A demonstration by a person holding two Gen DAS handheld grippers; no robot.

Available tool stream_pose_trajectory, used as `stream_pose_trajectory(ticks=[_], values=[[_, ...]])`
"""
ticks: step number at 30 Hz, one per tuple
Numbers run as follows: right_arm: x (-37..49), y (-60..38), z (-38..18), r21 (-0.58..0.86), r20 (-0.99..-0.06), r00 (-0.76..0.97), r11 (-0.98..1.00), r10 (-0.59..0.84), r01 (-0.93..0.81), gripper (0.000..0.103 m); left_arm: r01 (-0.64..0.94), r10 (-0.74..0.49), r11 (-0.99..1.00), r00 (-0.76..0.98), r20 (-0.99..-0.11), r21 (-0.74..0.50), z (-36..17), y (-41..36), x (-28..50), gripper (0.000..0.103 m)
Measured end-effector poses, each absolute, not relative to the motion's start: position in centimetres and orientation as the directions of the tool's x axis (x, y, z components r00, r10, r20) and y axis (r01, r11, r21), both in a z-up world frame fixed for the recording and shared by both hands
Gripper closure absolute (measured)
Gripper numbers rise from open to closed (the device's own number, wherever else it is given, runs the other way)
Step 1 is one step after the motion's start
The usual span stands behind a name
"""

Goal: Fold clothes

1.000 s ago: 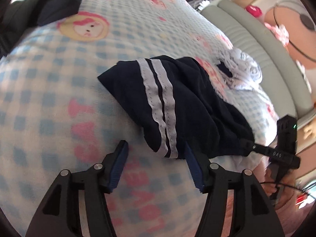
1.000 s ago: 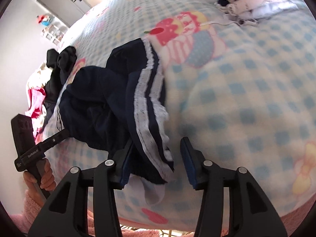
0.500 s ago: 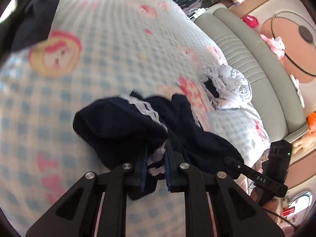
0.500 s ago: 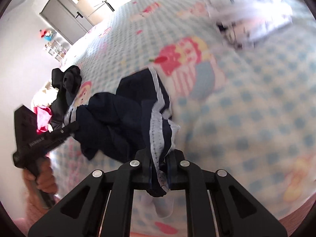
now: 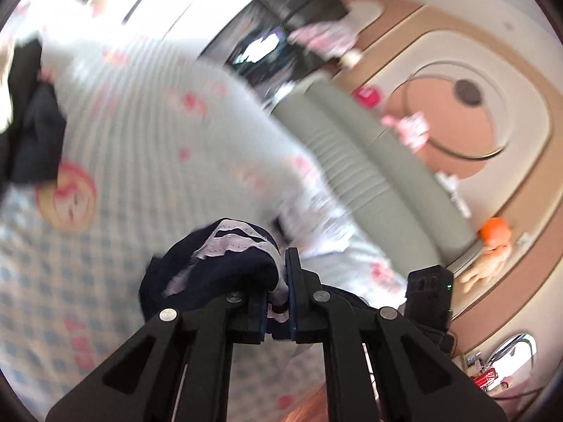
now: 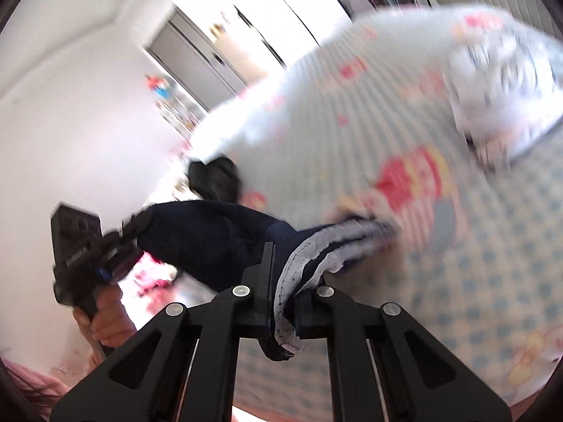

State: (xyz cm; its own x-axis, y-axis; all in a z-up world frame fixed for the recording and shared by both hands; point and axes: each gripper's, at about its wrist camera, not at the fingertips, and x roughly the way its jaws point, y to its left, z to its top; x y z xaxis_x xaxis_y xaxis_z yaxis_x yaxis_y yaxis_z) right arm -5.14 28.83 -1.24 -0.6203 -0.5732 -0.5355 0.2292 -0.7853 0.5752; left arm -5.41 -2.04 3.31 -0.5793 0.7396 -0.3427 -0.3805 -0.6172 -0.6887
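A: How are the fingers seen?

B: The left gripper (image 5: 278, 299) is closed on the white-trimmed edge of the navy garment (image 5: 211, 274); its jaws have just been closing, with cloth pinched between them. The right gripper (image 6: 283, 302) is clamped on the striped hem of the same garment (image 6: 218, 235), which is stretched between the two grippers and raised off the bed.

A: What is under it?

B: A blue-and-white checked blanket (image 5: 147, 133) with pink cartoon prints is spread over the bed. One dark pile of clothes (image 5: 35, 133) is left at its far edge, and one white printed garment (image 6: 499, 81) lies near the padded grey headboard (image 5: 369, 183).

A: What is shown in one view only?

B: In the left view, the headboard, the beige wall panel (image 5: 457, 105) and one orange toy (image 5: 494, 232) are seen. In the right view, a white wall (image 6: 70, 123), a grey cabinet (image 6: 190, 59) and one hand (image 6: 105, 316) on the other gripper's handle are seen. Both pictures are blurred.

A: The count?

B: Two grippers, one held garment, two other heaps.
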Motion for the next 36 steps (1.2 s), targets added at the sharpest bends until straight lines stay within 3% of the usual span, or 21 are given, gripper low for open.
stream_pose_trajectory(ticks=[2, 4, 7, 9, 13, 15, 17, 20, 24, 27, 28, 29, 31, 33, 36], values=[[-4.9, 28.7, -0.5, 0.600, -0.497, -0.638, -0.764, -0.588, 0.237, 0.096, -0.369, 0.713, -0.651, -0.596, -0.369, -0.664, 3.7, -2.6, -4.6, 0.094], [-6.7, 28.3, -2.5, 0.580, -0.571, -0.603, -0.794, -0.557, 0.183, 0.096, -0.344, 0.670, -0.713, -0.593, -0.448, -0.611, 2.2, -2.2, -5.4, 0.095], [-12.0, 27.3, -6.5, 0.556, -0.688, -0.502, -0.825, -0.523, 0.098, 0.096, -0.228, 0.538, -0.837, -0.517, -0.666, -0.498, -1.7, -1.2, -11.3, 0.095], [-13.6, 27.1, -5.0, 0.534, -0.684, -0.524, -0.838, -0.507, 0.114, 0.096, -0.253, 0.554, -0.826, -0.531, -0.641, -0.504, 0.8, -0.9, -13.4, 0.096], [-11.7, 26.1, 6.8, 0.464, -0.438, -0.722, -0.822, -0.536, 0.330, 0.096, -0.438, 0.604, -0.786, -0.693, -0.394, -0.437, 12.2, -1.1, -10.9, 0.096], [-10.6, 26.3, 9.8, 0.450, -0.365, -0.761, -0.818, -0.535, 0.359, 0.096, -0.459, 0.612, -0.775, -0.717, -0.335, -0.435, 14.8, -1.8, -9.5, 0.096], [-9.8, 26.4, 10.4, 0.449, -0.355, -0.769, -0.818, -0.532, 0.359, 0.096, -0.460, 0.610, -0.771, -0.732, -0.305, -0.440, 15.9, -2.6, -8.2, 0.096], [-9.0, 25.8, 6.0, 0.408, -0.488, -0.742, -0.872, -0.459, 0.270, 0.096, -0.380, 0.581, -0.788, -0.719, -0.382, -0.484, 10.9, -4.0, -6.5, 0.096], [-8.5, 26.1, -7.5, 0.497, -0.694, -0.548, -0.862, -0.467, 0.104, 0.096, -0.109, 0.589, -0.757, -0.540, -0.601, -0.644, -4.1, -6.3, -6.0, 0.096], [-8.3, 26.5, -17.9, 0.524, -0.806, -0.359, -0.849, -0.470, -0.064, 0.091, 0.087, 0.543, -0.800, -0.313, -0.779, -0.593, -15.5, -6.7, -5.4, 0.093], [-8.1, 26.6, -20.4, 0.514, -0.830, -0.313, -0.851, -0.462, -0.108, 0.091, 0.105, 0.527, -0.814, -0.280, -0.802, -0.571, -17.4, -6.6, -4.9, 0.092], [-7.7, 27.0, -20.8, 0.547, -0.811, -0.327, -0.827, -0.485, -0.129, 0.091, 0.104, 0.538, -0.803, -0.296, -0.789, -0.587, -17.5, -6.8, -4.4, 0.092], [-7.2, 27.8, -20.8, 0.592, -0.779, -0.361, -0.791, -0.512, -0.156, 0.087, 0.092, 0.573, -0.765, -0.353, -0.740, -0.637, -17.0, -7.3, -3.4, 0.081], [-6.9, 27.8, -19.8, 0.574, -0.782, -0.383, -0.807, -0.492, -0.136, 0.075, 0.061, 0.592, -0.747, -0.391, -0.705, -0.661, -16.4, -7.7, -2.9, 0.051], [-6.2, 27.3, -18.3, 0.537, -0.792, -0.399, -0.839, -0.462, -0.093, 0.060, 0.014, 0.570, -0.778, -0.404, -0.716, -0.628, -15.5, -7.3, -3.1, 0.050]])
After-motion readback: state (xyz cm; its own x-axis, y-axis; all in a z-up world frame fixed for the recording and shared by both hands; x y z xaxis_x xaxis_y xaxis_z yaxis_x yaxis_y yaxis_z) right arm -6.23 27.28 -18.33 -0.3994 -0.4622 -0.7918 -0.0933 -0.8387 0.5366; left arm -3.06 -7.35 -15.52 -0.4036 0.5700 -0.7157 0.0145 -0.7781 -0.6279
